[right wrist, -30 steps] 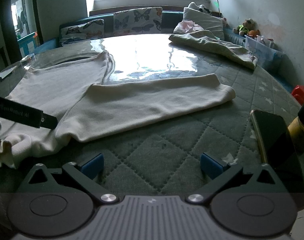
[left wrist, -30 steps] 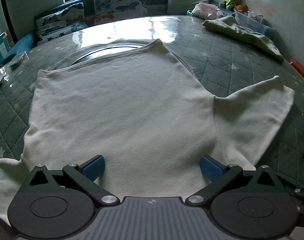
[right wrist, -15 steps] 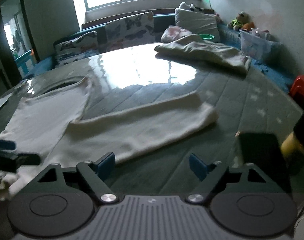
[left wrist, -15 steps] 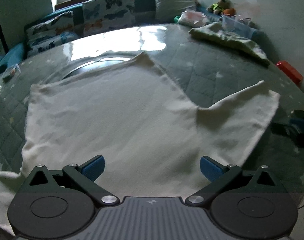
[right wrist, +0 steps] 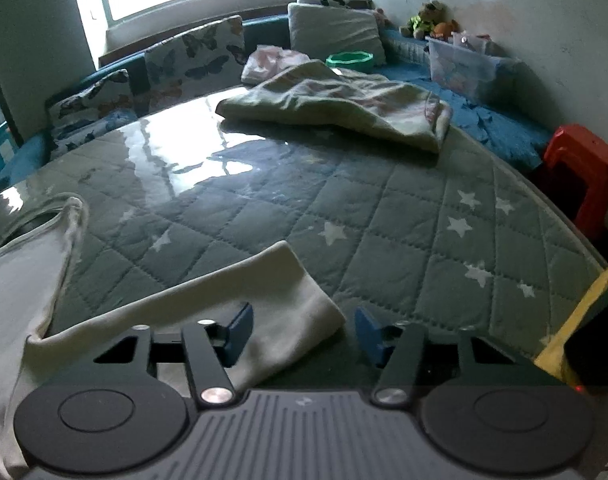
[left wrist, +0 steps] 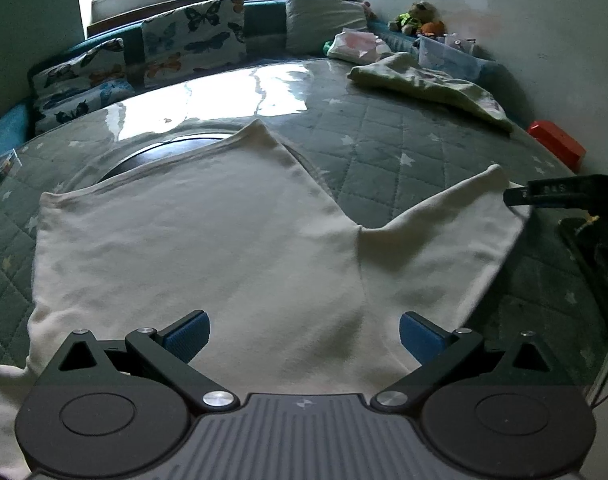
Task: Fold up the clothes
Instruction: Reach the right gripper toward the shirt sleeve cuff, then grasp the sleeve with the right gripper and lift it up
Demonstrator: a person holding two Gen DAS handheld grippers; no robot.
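I see the cream shirt (left wrist: 207, 240) lying flat on the quilted, glass-topped worktop (left wrist: 404, 152), its sleeve (right wrist: 223, 312) stretched out to my right. My left tongs (left wrist: 301, 332) hover spread wide over the shirt's near edge, pinching nothing. My right tongs (right wrist: 299, 332) are closing at the sleeve's cuff, which lies between the blue pads (right wrist: 239, 332) without being pressed yet; a second rumpled garment (right wrist: 336, 104) lies well apart at the far side.

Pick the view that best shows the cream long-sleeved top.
Left wrist: the cream long-sleeved top lies spread on the quilted table, body and one sleeve visible. Right wrist shows only that sleeve's cuff and a body edge.
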